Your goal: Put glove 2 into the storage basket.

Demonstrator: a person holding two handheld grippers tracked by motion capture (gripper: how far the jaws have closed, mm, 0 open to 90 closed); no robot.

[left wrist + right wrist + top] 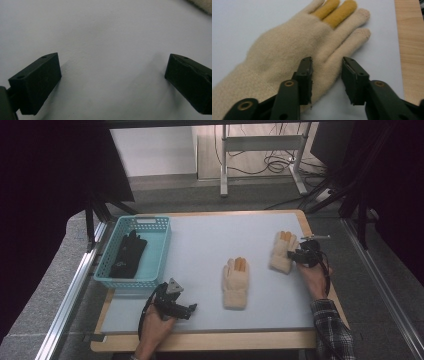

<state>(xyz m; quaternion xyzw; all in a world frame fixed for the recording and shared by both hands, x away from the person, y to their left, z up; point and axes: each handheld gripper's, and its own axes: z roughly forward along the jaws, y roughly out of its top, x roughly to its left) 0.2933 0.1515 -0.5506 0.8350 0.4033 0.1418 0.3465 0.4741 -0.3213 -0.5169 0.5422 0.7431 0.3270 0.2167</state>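
At the far left of the desk (pixel 200 250) we see a teal basket (pixel 159 251) with a black glove (pixel 128 256) lying inside it, and just in front of it our left gripper (pixel 192 309) rests low over bare surface, its jaws wide apart with nothing between them. Near the middle lies one cream glove (pixel 235 283) with orange-tipped fingers, flat and palm down, well apart from either hand. Farther right, the second cream glove (pixel 294 52) is the one we are working on: our right gripper (pixel 327 80) sits at its outer edge below the little finger, jaws partly apart and straddling a thin margin of knit, not pressing on it. We judge the risk to be a shallow bite: closing here may catch only a fold of the edge, so the glove could slip out or drag and bunch when lifted, and the lower jaw may scrape the desk instead of sliding under the fabric. The surface is a smooth pale grey-blue sheet on a wooden top, offering little friction. Beyond it we see grey carpet, a white wall, table legs with loose cables, and dark curtains at both sides.
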